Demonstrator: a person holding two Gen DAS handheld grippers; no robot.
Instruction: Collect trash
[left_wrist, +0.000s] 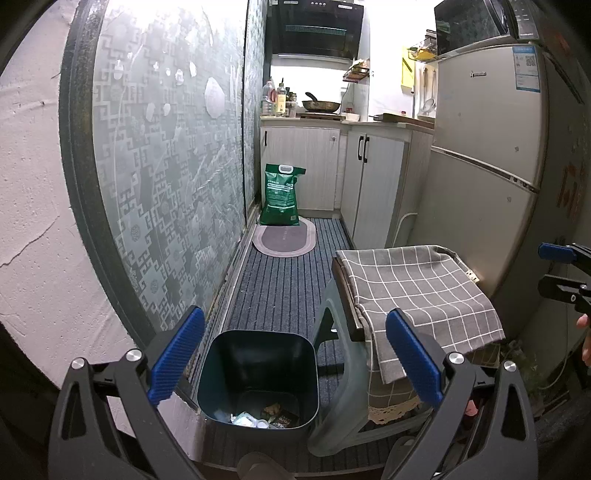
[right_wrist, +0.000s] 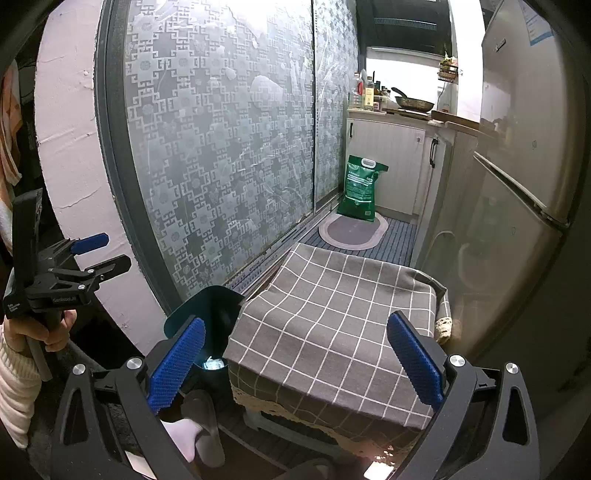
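The dark trash bin (left_wrist: 258, 376) held small bits of trash (left_wrist: 264, 415). The left gripper (left_wrist: 295, 362) and right gripper (right_wrist: 295, 362) were both wide open and empty.

A narrow kitchen runs back from a frosted sliding glass door (left_wrist: 166, 166) patterned with angular fretwork, set in a dark frame beside a cracked white wall (left_wrist: 29, 221). Dark striped carpet (left_wrist: 280, 280) covers the floor, with an oval mat (left_wrist: 284, 240) at the far end and a green sack (left_wrist: 281, 195) standing on it against pale cabinets (left_wrist: 306, 166). A silver fridge (left_wrist: 487, 155) stands on the right — bright light falls over the counter, under a black range hood (left_wrist: 316, 27).
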